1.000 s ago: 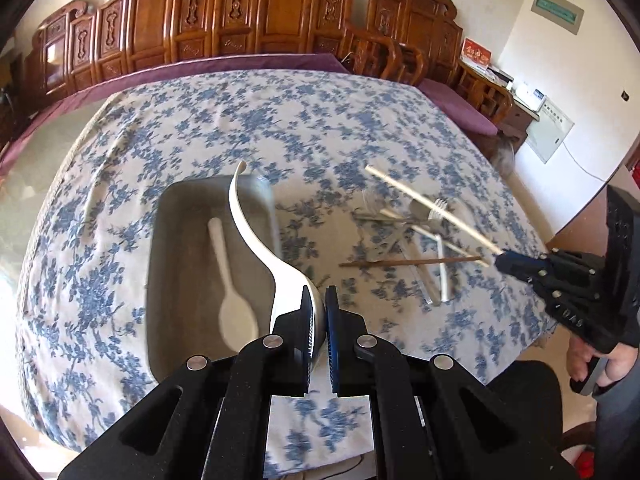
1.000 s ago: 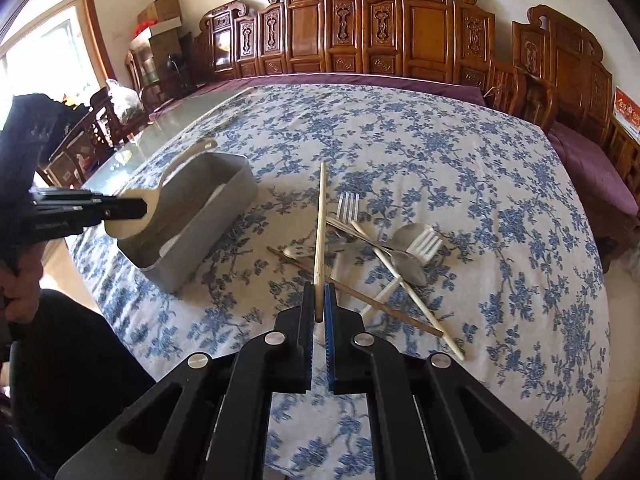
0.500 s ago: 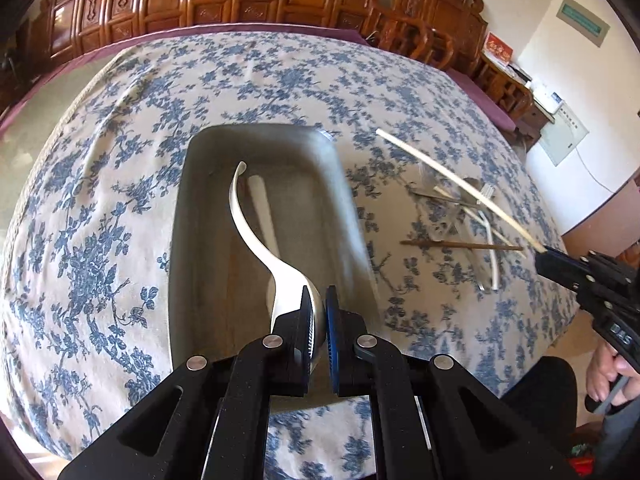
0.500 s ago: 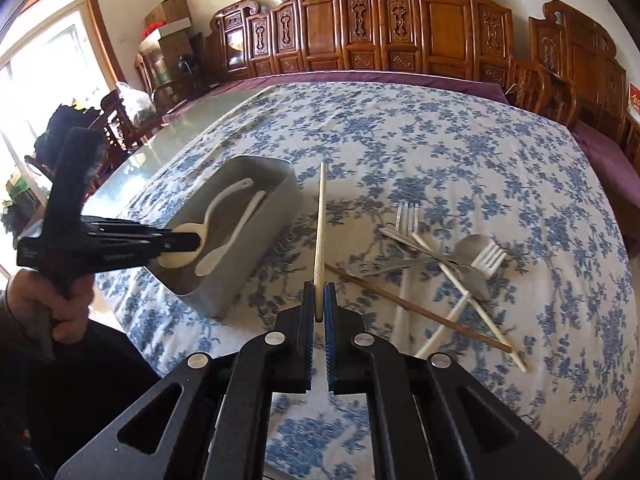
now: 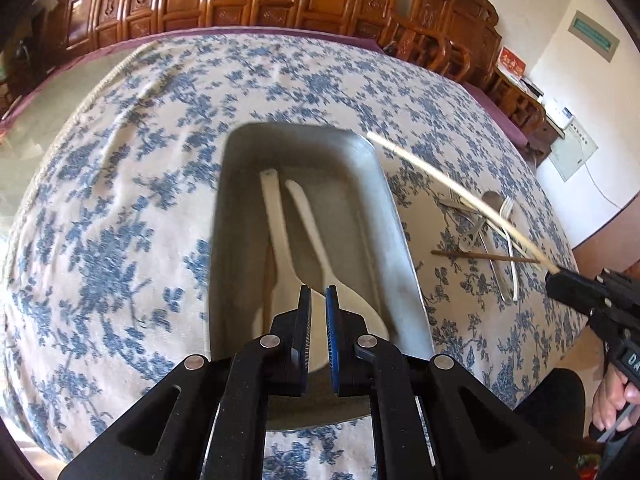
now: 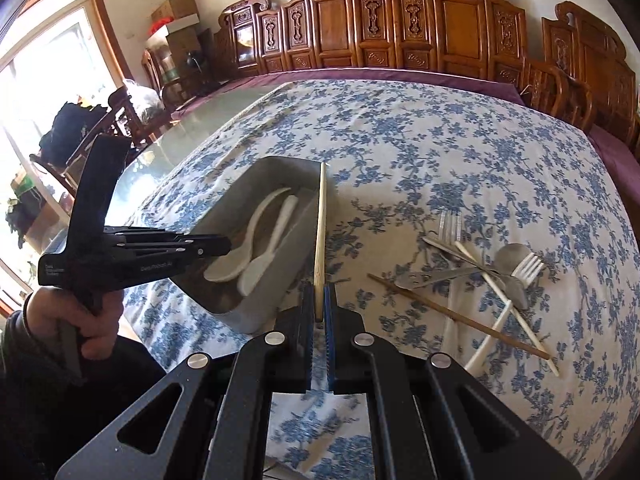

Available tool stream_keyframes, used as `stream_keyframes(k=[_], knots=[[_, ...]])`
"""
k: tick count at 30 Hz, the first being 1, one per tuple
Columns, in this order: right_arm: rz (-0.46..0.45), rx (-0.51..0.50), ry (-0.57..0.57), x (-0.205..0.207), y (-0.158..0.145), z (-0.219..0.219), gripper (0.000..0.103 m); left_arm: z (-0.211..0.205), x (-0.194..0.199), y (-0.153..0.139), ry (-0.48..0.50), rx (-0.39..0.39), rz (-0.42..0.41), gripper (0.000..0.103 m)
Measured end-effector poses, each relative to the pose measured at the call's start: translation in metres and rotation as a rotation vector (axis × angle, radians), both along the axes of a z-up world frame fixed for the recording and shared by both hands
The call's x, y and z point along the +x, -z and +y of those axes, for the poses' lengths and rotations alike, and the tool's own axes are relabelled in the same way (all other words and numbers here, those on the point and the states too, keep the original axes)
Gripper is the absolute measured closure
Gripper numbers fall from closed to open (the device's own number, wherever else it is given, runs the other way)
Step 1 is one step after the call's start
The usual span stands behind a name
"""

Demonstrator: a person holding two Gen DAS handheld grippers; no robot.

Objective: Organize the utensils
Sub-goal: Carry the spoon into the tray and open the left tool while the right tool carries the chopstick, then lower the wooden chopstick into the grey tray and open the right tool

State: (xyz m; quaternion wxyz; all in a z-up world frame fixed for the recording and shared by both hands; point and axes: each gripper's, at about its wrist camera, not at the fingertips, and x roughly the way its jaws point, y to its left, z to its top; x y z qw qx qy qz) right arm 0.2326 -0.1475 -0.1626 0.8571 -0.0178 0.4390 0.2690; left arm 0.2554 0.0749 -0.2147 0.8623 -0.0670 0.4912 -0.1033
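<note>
A grey metal tray (image 5: pixel 384 200) (image 6: pixel 224 216) sits on the floral tablecloth and holds two white spoons (image 5: pixel 280 232) (image 6: pixel 260 236) side by side. My left gripper (image 5: pixel 318 300) hangs over the tray's near end with its jaws slightly apart and nothing between them. It shows from the side in the right wrist view (image 6: pixel 224 245). My right gripper (image 6: pixel 319 300) is shut on a pale chopstick (image 6: pixel 320 232) that points at the tray's far right rim. The chopstick also shows in the left wrist view (image 5: pixel 460 196).
To the right of the tray lies a pile of forks, a metal spoon, a white chopstick and a brown chopstick (image 6: pixel 460 316) (image 5: pixel 484 256). Carved wooden chairs (image 6: pixel 400 28) line the table's far side. The table's near edge is just below both grippers.
My left gripper has let go of the white spoon, which now lies in the tray beside the other one. My right gripper has carried the chopstick left, up to the tray.
</note>
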Motion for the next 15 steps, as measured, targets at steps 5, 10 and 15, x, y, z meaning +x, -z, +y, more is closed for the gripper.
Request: stream_keyframes(k=[5, 10, 15], knots=[[0.007, -0.005, -0.019, -0.002, 0.001, 0.024, 0.097, 0.013, -0.003, -0.011, -0.027, 0.026, -0.044, 0.096], [0.025, -0.001, -0.011, -0.001, 0.004, 0.046, 0.097, 0.026, -0.004, -0.02, -0.06, 0.062, -0.075, 0.096], [0.045, -0.006, -0.011, 0.002, 0.012, 0.069, 0.097, 0.034, -0.005, -0.027, -0.083, 0.099, -0.109, 0.096]])
